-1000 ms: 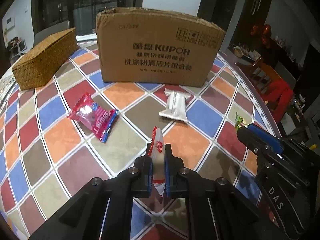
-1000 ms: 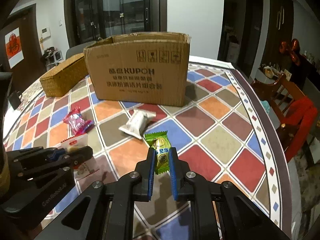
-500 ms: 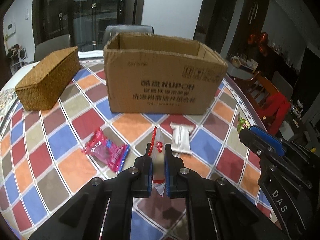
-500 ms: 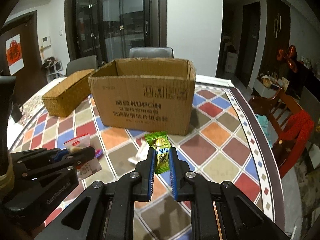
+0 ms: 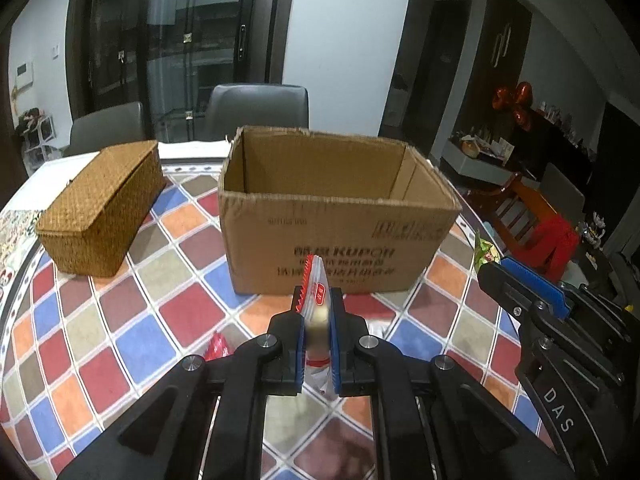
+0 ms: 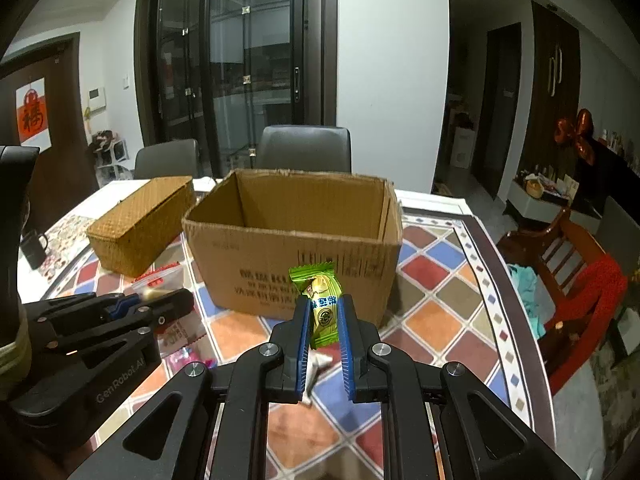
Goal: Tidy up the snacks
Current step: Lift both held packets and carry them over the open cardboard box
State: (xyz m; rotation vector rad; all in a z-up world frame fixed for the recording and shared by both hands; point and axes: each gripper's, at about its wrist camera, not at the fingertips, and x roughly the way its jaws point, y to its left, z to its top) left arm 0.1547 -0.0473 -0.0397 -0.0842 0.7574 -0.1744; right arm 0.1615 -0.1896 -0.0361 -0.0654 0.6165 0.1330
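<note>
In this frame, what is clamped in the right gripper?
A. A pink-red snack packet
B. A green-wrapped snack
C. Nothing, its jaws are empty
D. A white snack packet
B. The right gripper has its blue pads pressed on a green-wrapped snack, held up in front of the open cardboard box.

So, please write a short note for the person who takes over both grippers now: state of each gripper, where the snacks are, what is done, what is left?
Left gripper: shut on the red-and-white snack packet, lifted off the table.
Right gripper: shut on the green snack packet, also lifted.
Cardboard box: open, just ahead; its inside shows no snacks.
Left: drop both packets in; a red packet lies on the tablecloth.
</note>
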